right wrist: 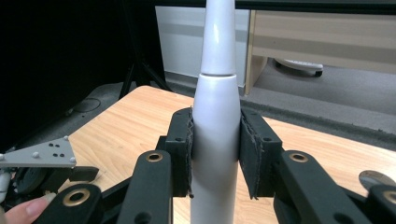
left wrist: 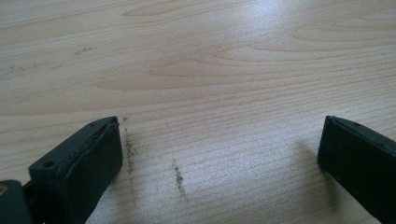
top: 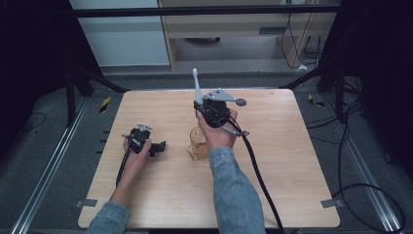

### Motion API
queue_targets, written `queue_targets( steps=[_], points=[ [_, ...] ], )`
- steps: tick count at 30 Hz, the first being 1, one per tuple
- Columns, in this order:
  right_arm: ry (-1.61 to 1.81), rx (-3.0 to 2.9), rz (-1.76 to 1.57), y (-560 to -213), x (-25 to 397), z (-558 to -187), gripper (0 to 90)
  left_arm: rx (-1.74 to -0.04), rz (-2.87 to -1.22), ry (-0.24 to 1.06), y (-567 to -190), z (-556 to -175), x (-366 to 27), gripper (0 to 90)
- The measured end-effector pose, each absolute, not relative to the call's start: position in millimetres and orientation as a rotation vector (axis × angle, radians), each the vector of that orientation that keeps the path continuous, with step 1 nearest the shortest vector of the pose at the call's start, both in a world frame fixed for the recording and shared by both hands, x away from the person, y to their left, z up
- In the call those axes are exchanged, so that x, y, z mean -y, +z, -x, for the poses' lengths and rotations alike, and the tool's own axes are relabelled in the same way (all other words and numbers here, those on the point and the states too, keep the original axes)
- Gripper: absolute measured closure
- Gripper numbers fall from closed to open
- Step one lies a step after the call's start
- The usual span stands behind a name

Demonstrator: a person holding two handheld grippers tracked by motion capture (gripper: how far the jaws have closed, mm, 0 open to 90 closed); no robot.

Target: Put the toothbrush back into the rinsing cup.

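Black pads of the right tool (right wrist: 215, 154) pinch the white toothbrush (right wrist: 215, 116) upright above the desk (top: 282, 161), so keep it straight over the cup (top: 197, 144); left tool (left wrist: 219, 154) rests spread.

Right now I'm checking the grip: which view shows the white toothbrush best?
The right gripper view: the white toothbrush stands upright, clamped between the right gripper's pads. The high view gives it small and thin, rising above that gripper. The left gripper view faces bare table.

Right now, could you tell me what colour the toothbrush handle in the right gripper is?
White; the toothbrush handle shows best in the right gripper view.
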State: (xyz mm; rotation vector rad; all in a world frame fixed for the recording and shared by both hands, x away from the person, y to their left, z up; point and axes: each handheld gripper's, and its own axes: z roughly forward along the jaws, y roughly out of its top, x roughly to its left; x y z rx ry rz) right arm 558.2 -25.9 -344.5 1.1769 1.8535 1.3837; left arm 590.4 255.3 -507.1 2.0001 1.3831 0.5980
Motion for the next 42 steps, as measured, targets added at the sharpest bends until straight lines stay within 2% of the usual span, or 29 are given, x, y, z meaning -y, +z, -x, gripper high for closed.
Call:
queue_targets(
  steps=[42],
  points=[
    [1.329,-1.902,-1.220,-380.8,27.1,-556.5,66.9,-1.381,-2.003,0.598,-507.0,-590.4,-255.4,0.0]
  ],
)
